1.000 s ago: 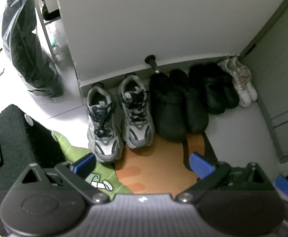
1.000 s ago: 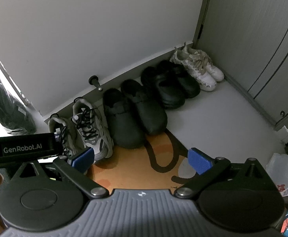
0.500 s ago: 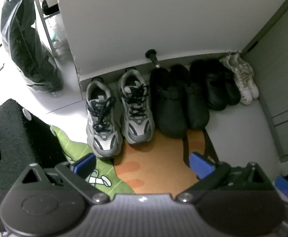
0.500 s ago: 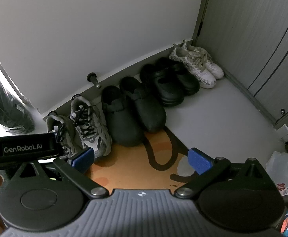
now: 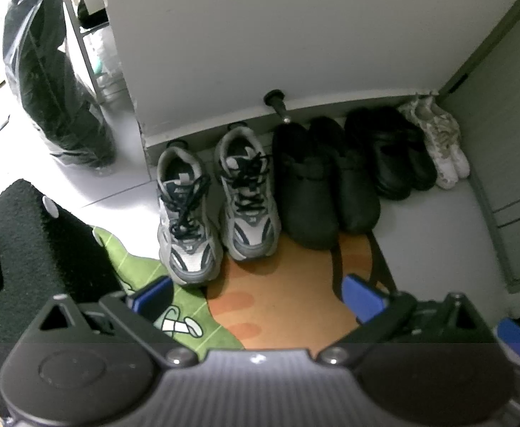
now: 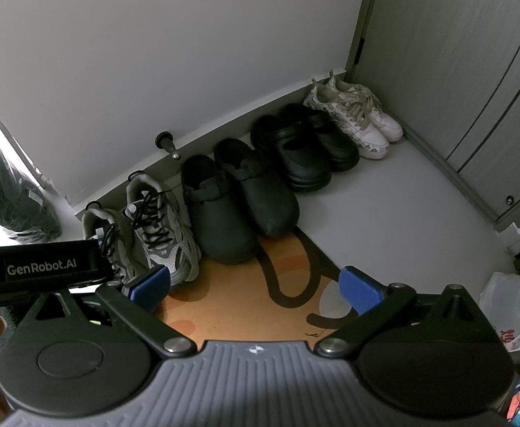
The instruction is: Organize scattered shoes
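One black speaker [image 5: 28,249], left view only.

"GenRobot.AI" on the black bar [image 6: 42,267] at left; "38" on a grey sneaker's tongue [image 6: 164,252].

Open hand-held gripper [image 5: 258,295], shoes [image 5: 306,174] lined up

left sneaker [image 6: 98,229] partly behind gripper [image 6: 42,267]
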`<state>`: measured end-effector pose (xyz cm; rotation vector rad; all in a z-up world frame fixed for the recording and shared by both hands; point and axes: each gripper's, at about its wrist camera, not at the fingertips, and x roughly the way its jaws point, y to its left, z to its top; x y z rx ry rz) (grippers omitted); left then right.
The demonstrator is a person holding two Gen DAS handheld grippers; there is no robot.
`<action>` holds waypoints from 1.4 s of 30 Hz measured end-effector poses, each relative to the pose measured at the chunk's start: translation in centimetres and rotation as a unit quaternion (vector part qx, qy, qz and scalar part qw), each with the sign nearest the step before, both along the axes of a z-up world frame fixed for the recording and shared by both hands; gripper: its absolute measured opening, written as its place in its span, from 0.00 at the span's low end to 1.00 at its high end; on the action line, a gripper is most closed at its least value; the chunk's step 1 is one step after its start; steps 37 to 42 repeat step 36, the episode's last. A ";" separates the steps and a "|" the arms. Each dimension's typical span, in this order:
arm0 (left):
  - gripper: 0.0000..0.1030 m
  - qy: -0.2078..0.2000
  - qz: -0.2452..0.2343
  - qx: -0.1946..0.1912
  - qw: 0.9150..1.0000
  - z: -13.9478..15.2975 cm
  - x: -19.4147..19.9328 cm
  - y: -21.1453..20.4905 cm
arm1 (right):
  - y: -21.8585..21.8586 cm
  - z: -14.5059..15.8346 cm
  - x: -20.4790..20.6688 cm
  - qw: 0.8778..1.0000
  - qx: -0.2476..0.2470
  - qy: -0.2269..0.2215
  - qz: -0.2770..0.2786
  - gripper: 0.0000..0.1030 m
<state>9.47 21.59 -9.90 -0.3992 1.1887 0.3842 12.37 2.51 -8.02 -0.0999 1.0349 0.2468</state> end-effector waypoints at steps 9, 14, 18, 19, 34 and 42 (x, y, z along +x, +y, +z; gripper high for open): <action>0.99 0.002 0.003 0.000 1.000 0.0 -0.1 0.4 | 0.5 0.0 -0.2 1.000 -0.001 -0.001 0.001 1.00; 0.99 0.004 0.004 0.000 1.000 0.0 0.0 0.6 | 0.8 0.0 -0.2 1.000 -0.001 -0.001 0.001 1.00; 0.99 0.005 0.004 0.001 1.000 0.0 0.0 0.6 | 1.2 0.1 -0.3 1.000 -0.001 0.000 0.000 1.00; 0.98 0.005 0.004 0.001 1.000 0.0 0.0 0.6 | 1.2 0.1 -0.3 1.000 -0.001 0.000 0.000 1.00; 0.96 0.009 0.000 0.002 1.000 -0.2 0.0 0.6 | 1.1 -0.3 -0.3 1.000 0.001 0.006 0.003 1.00; 0.96 0.010 0.000 0.002 1.000 -0.2 0.0 0.6 | 1.2 -0.4 -0.4 1.000 0.001 0.006 0.001 1.00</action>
